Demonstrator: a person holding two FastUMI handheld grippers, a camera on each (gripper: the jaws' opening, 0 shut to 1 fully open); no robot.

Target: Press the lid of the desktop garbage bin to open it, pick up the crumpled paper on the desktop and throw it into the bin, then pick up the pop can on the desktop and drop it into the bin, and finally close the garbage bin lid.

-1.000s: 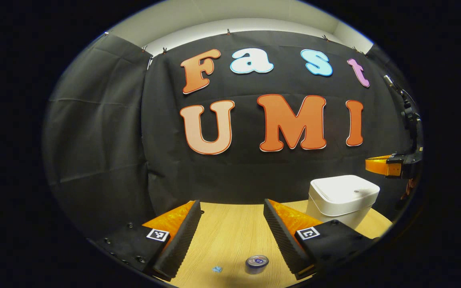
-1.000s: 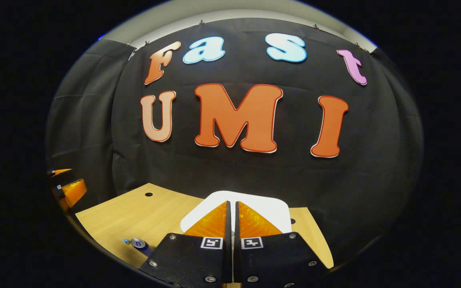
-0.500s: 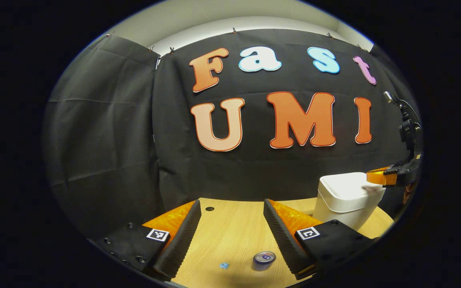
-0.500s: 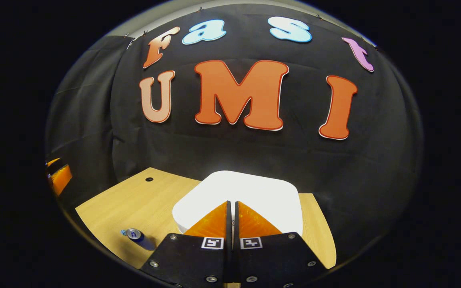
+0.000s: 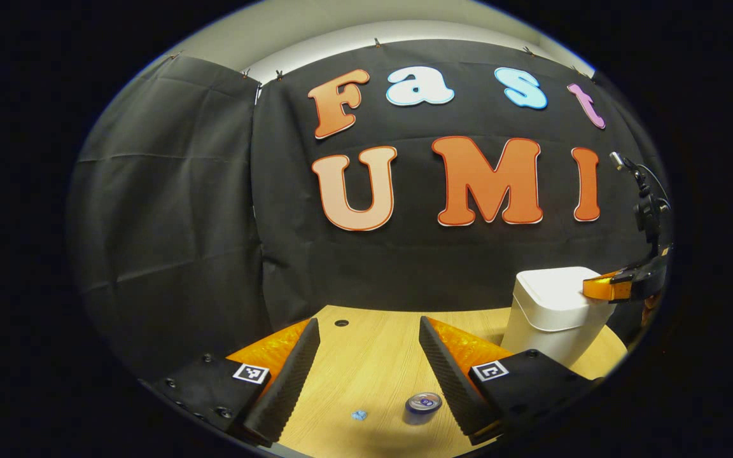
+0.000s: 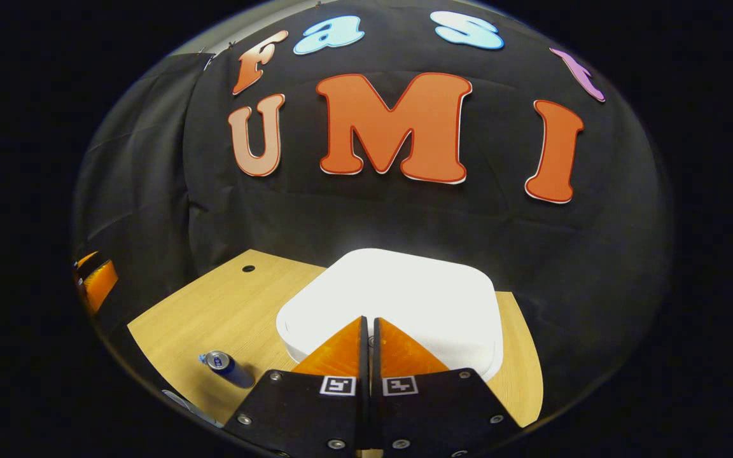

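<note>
**Pushing the lid to open the bin**

In the right gripper view, the right gripper (image 6: 369,321) is closest, at 6 o'clock. Its two fingers are squeezed together with nothing between them. That makes one firm point, good for poking. The tip sits right at the near edge of the lid (image 6: 398,292) of the white bin (image 6: 315,346). I think it is pushing there so the lid will pop open. The lid looks flat and closed for now.

In the left gripper view, the left gripper (image 5: 369,362) is at 6 o'clock too. Its fingers are spread wide and hold nothing. It looks ready to grab.

Just past its fingers, the pop can (image 5: 422,407) stands on the wooden desk (image 5: 366,343). A small blue scrap (image 5: 359,415) lies beside it at 9 o'clock from the can. That is likely the crumpled paper, but it is too tiny to be sure.

Farther off, at 3 o'clock, the bin stands near the desk's far edge.
</note>
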